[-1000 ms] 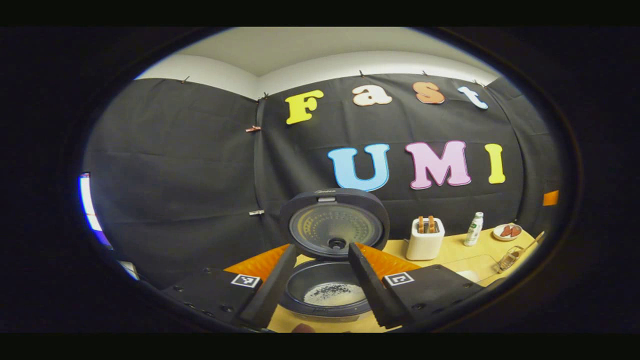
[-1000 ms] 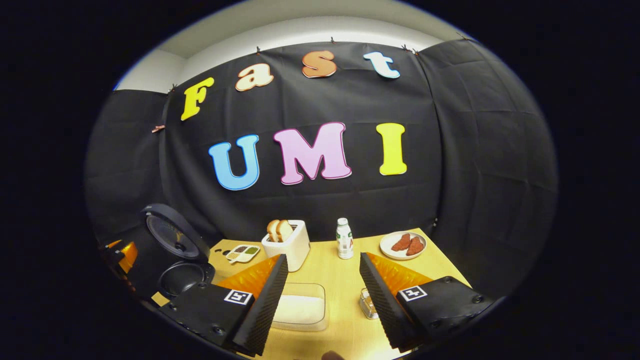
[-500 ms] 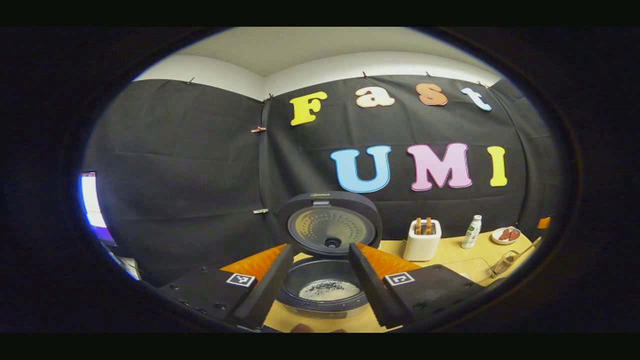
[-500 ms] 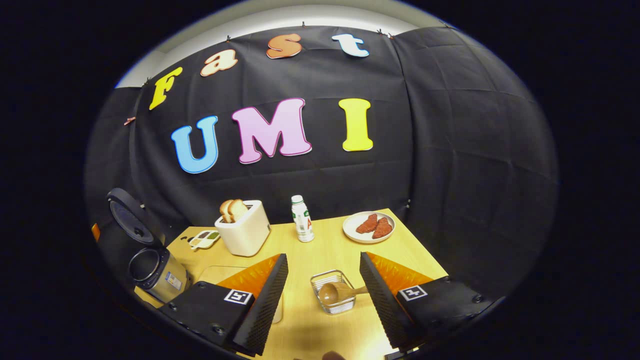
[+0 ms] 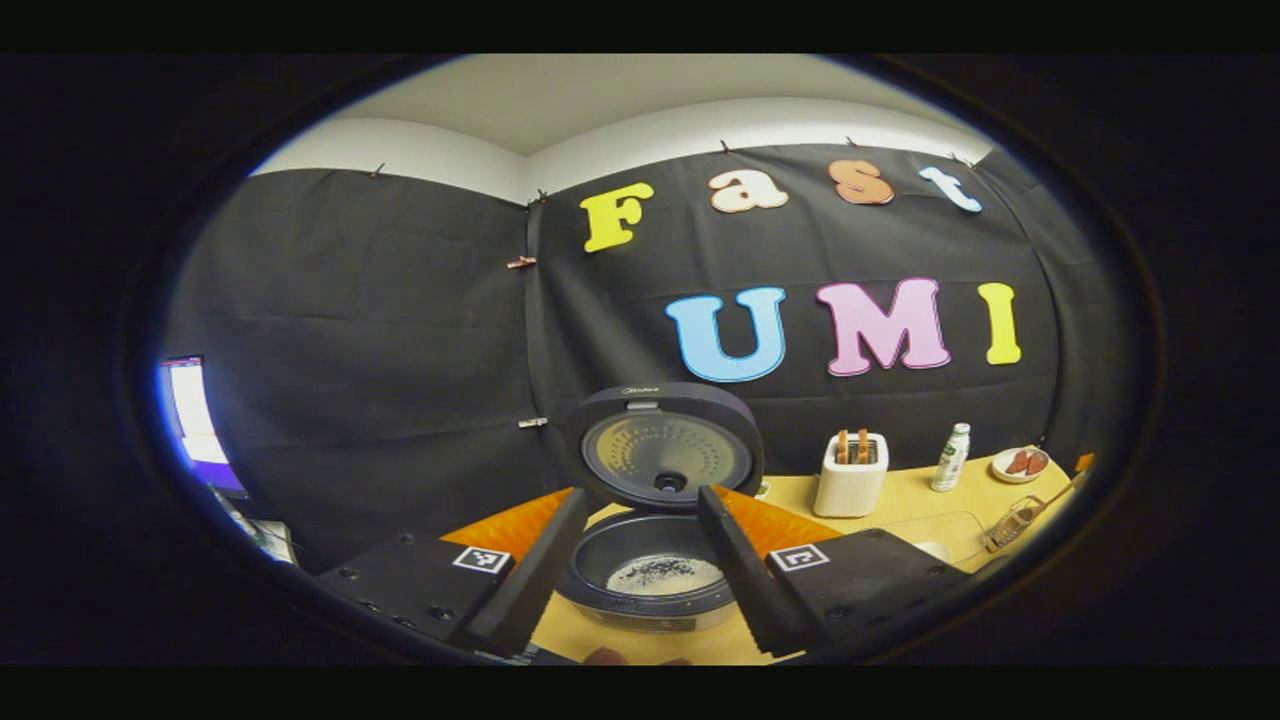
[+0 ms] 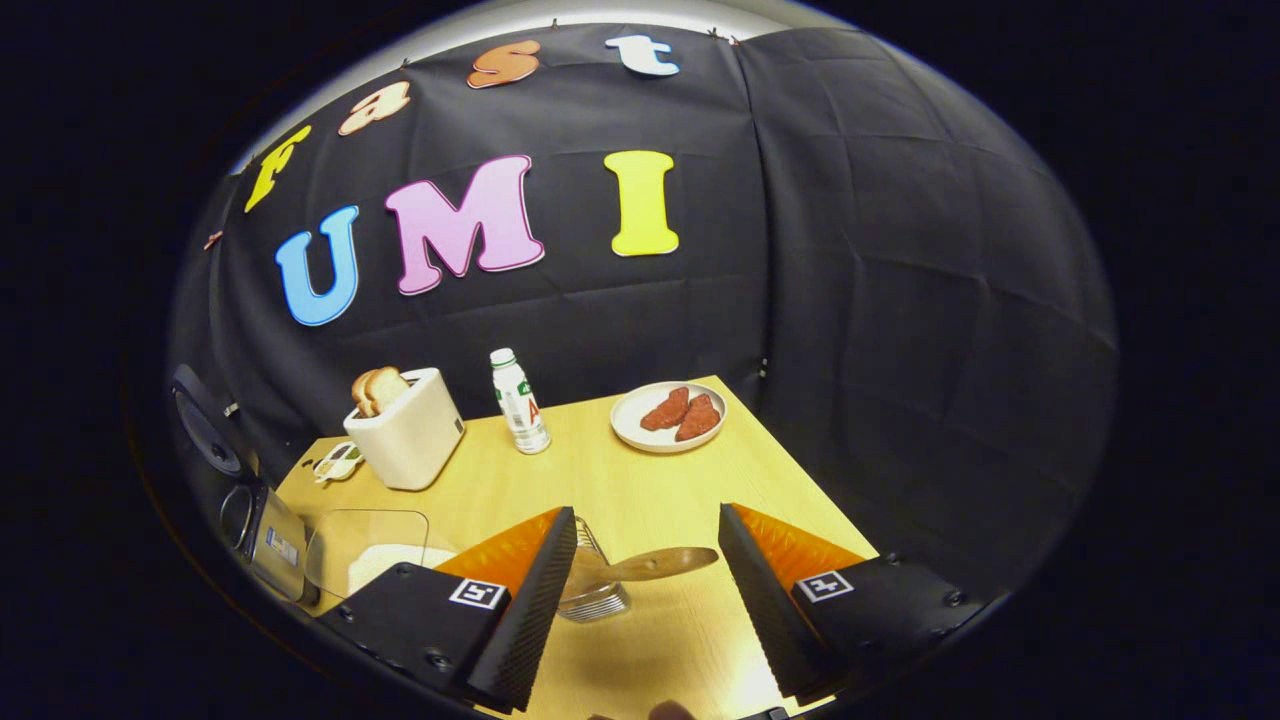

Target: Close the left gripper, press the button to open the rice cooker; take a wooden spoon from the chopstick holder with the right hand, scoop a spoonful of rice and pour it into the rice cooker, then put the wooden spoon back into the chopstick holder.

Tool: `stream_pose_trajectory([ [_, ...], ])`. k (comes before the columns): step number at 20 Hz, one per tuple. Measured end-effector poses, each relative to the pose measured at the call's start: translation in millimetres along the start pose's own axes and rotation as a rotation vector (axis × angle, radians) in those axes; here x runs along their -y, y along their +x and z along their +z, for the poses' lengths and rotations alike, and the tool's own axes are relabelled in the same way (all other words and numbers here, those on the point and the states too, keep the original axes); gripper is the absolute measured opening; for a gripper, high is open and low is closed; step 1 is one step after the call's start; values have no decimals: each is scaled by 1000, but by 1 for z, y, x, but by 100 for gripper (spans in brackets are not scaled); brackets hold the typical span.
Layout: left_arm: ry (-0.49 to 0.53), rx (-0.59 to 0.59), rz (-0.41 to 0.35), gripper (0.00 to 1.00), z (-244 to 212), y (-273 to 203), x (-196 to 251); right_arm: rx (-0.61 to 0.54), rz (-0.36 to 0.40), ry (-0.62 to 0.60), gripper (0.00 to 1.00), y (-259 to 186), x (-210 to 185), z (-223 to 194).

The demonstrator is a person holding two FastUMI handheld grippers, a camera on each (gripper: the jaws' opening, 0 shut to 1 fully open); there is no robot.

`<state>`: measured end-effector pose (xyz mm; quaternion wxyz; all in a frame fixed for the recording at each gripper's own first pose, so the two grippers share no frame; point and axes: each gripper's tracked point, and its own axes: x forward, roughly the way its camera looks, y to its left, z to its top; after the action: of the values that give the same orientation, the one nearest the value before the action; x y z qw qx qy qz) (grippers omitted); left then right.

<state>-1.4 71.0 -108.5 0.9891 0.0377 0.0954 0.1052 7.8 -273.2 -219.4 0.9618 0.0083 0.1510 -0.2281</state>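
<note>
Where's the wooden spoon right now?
In the right gripper view the wooden spoon leans out of the chopstick holder on the table, between the right gripper's open fingers, nearer than the plate.

The right gripper (image 6: pixel 640 590) hangs with its jaws spread above the table (image 6: pixel 660 490). Between them lies the wooden spoon (image 6: pixel 655 565), leaning out of the chopstick holder (image 6: pixel 592 592) toward three o'clock.
</note>
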Motion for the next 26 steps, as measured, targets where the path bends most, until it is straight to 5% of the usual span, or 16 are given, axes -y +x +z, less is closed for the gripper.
stream_pose_trajectory([
  [16, 63, -23, 2, 83, 7, 2, 18, -109, 76, 101, 87, 57, -17, -53],
  [18, 61, -19, 8, 83, 8, 2, 16, -129, 85, 79, 80, 60, -21, -57],
  [26, 59, -25, 4, 83, 5, 4, 17, -130, 161, 54, 25, 56, -54, -49],
])
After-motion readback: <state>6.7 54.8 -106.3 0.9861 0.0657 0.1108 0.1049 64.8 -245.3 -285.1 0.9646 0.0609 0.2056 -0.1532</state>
